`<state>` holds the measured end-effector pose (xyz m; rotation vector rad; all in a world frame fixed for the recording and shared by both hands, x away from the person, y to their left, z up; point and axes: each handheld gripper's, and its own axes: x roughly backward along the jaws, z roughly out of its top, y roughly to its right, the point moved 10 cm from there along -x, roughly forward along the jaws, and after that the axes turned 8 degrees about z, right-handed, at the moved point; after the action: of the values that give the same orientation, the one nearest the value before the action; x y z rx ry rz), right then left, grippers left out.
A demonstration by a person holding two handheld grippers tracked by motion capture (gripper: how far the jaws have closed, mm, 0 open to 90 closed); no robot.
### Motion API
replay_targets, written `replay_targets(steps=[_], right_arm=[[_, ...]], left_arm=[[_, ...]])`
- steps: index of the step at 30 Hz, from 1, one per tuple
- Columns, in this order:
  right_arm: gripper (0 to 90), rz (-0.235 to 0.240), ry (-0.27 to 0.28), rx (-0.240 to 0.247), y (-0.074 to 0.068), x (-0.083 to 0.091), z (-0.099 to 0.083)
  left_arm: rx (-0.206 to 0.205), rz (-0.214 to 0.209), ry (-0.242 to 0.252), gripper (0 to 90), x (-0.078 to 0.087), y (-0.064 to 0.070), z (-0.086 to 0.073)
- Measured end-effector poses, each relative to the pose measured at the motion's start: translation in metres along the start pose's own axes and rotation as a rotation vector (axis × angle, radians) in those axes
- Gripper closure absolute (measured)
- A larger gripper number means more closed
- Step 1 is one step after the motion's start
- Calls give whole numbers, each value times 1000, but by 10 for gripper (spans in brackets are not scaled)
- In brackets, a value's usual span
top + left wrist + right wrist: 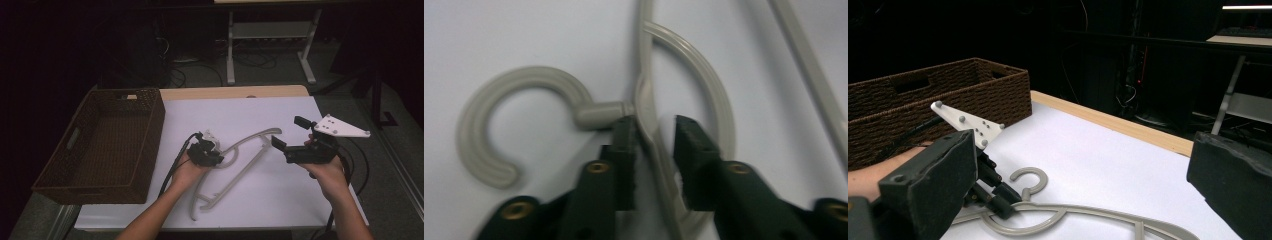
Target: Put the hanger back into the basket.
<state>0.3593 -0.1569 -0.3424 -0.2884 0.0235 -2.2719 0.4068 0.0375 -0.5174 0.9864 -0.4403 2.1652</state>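
The left claw (pixel 654 150) is spread a little, its two black jaws straddling the neck of a pale grey plastic clothes hanger (pixel 649 100) just beside the base of the hook (pixel 499 125). The left jaw touches the hanger's stem; the right jaw stands slightly apart from it, so the grip is not closed. In the high view the left claw (pixel 212 150) sits at the hanger's (pixel 235 165) hook end, with the hanger lying flat on the white counter (pixel 250 115) and running away from the hook toward the person. The right claw (pixel 290 132) is spread wide and holds nothing, raised well apart from the hanger's far shoulder. A brown wicker basket (pixel 150 125) stands on the other side of the left claw from the hanger.
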Motion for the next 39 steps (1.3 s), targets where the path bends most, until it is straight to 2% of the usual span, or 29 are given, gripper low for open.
replay_targets(steps=[4,6,12,14,16,20,23,24,25,26,29,32,34,35,38,39], right_arm=[[0,-2,5,-5,1,0,0],[0,2,3,-4,-1,-1,0],[0,5,-2,-1,-1,-3,-1],[0,5,-4,-3,-1,-3,-2],[0,6,-4,-3,-1,-4,-2],[0,5,-6,-10,0,-3,-3],[0,6,-7,-10,0,-4,-3],[0,8,-10,-11,0,-4,-4],[0,7,-11,-5,0,-5,-4],[0,8,-12,-7,0,-5,-4],[0,9,-11,-6,-1,-5,-4],[0,6,-11,0,0,-5,-4],[0,3,-16,1,-1,-4,-5],[0,1,-19,2,-1,-3,-5],[0,1,-31,-1,-1,-3,-9],[0,0,-35,0,-1,-3,-11]], left_arm=[[9,1,2,770,0,0,0],[1,2,-8,801,1,-4,-1],[-8,-38,-20,817,0,-5,3],[4,-64,3,843,0,-3,9],[-24,-67,-13,842,-4,-1,11],[-14,-95,4,842,-8,1,16],[-55,-121,9,842,-15,14,23],[-81,-124,-3,841,-16,15,23],[-78,-134,3,841,-18,20,27],[-98,-141,-2,841,-19,25,29],[-141,-147,1,840,-25,36,35],[-139,-153,5,837,-26,39,36],[-101,-161,38,826,-22,39,38],[-71,-173,58,796,-18,40,40],[-84,-179,103,652,-1,31,40],[-69,-184,118,621,4,29,40]])
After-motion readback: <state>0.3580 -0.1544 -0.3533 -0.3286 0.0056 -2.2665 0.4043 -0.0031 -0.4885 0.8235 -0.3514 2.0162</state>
